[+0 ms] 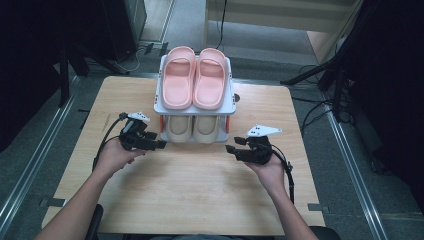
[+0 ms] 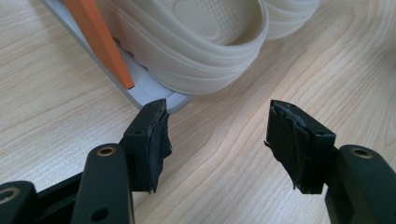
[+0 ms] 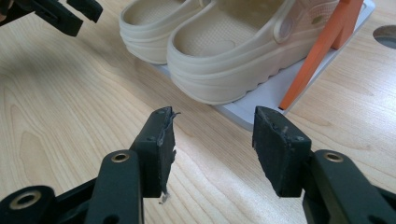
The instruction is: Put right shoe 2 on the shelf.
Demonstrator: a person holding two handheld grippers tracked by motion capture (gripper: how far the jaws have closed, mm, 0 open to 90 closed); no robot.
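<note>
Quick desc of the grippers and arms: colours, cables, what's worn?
Both grippers, left and right, are black, each with two blocky jaws faced in frayed dark padding, brass-ringed screw holes on the jaw arms, a grey three-cornered plate on top and a black cable trailing back. Forearms are bare, no sleeves or gloves.

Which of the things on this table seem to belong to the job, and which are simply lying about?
Likely in play:
beige clogs
pink slides
shoe rack
left gripper, open
right gripper, open

Just there:
table
hole in the table
</note>
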